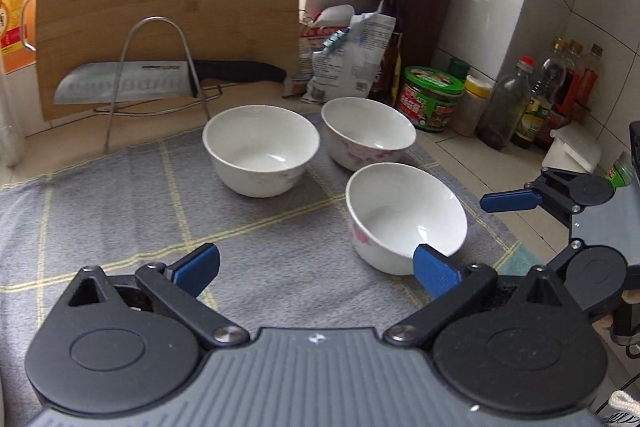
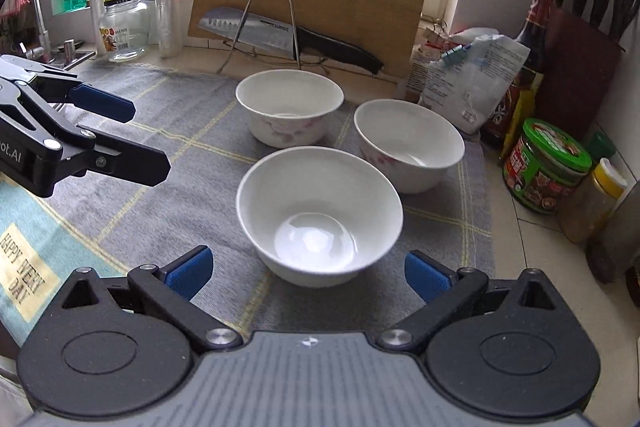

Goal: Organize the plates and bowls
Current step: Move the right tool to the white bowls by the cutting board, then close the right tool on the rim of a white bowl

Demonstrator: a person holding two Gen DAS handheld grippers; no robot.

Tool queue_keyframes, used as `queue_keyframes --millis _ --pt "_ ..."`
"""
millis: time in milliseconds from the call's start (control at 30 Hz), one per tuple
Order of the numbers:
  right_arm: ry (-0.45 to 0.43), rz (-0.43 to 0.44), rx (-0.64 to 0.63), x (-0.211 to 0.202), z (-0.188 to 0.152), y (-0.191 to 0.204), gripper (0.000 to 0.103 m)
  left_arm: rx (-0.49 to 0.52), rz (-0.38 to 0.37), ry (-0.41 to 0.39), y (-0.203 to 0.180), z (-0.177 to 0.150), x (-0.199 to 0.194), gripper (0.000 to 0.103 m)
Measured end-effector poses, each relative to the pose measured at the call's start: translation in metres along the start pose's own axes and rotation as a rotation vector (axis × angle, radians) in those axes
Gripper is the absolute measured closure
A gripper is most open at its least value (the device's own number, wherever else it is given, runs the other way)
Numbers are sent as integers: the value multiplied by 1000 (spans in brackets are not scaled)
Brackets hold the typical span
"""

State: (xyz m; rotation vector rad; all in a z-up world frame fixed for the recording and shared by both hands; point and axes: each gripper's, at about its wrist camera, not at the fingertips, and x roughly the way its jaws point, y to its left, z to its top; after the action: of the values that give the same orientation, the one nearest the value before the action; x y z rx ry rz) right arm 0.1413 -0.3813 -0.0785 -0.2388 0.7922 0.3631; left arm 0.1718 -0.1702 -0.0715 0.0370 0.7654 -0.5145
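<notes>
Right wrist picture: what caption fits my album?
Open right tongs facing the nearest of three white bowls on a grey checked cloth.

My worktop (image 2: 532, 247) carries a grey checked cloth (image 2: 192, 131); three white bowls (image 2: 320, 211) stand on that cloth, jars beside it.

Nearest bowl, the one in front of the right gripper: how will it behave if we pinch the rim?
The nearest bowl looks glazed ceramic: probably rigid, slick under the pads, and chippable. Its narrow foot under a wide flared rim suggests it may tilt if lifted from one side. The grey cloth beneath probably resists sliding.
</notes>
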Motion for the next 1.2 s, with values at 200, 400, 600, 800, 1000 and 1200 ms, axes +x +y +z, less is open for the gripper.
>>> queue_keyframes --millis 200,400,600,800,1000,1200 --pt "13 52 -51 18 -9 -14 0 39 -40 68 -21 7 30 1" --pt "11 140 -162 31 -7 -26 0 295 -108 162 -30 8 50 1" --pt "31 232 -281 38 -1 -39 0 421 -119 219 -28 8 72 1" --pt "57 287 -366 45 6 -45 3 472 -146 224 -33 9 87 2" --pt "48 323 -399 45 12 -48 7 504 -174 223 -38 15 97 3" --pt "40 347 -450 42 17 -46 15 542 -211 226 -38 16 99 11"
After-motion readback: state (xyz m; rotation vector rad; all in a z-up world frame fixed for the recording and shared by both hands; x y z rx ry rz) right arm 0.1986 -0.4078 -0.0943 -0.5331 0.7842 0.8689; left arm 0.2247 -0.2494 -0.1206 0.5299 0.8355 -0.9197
